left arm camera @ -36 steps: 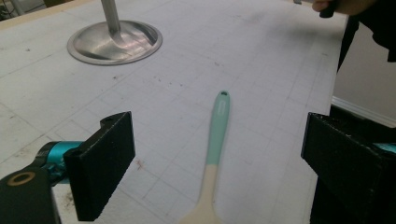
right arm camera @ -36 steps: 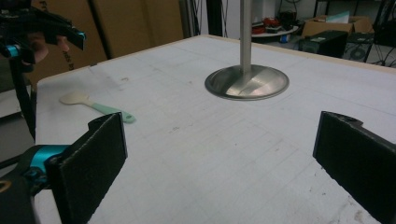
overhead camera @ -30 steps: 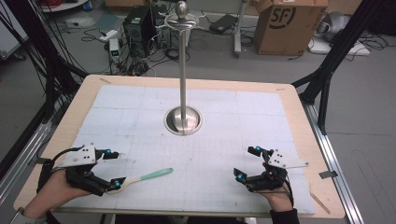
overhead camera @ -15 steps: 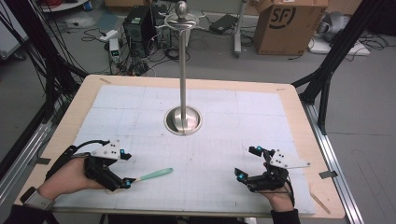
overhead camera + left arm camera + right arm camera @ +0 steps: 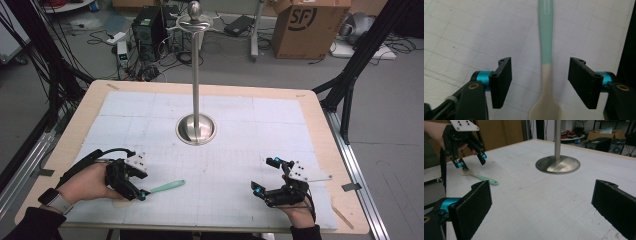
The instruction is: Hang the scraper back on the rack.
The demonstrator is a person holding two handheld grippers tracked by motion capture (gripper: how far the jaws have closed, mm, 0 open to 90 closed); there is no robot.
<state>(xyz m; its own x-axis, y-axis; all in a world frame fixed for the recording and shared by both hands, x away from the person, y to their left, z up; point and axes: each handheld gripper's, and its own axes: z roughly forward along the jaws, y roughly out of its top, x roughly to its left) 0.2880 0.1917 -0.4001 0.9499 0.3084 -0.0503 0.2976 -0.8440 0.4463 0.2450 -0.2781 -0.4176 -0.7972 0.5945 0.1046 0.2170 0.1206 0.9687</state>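
both jaws open; left gripper (image 5: 540, 75) closing astride spoon (image 5: 545, 45), bowl cut off.

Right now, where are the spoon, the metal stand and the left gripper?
spoon (image 5: 546, 37): left gripper view, on its green handle.
metal stand (image 5: 196, 129): high view, on its round base.
left gripper (image 5: 540, 83): left gripper view, midway between its open jaws.

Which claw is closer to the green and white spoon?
Left. The left claw straddles the spoon, its jaws just closing in, neither pad touching yet. The right claw sits open, far across the table from it.
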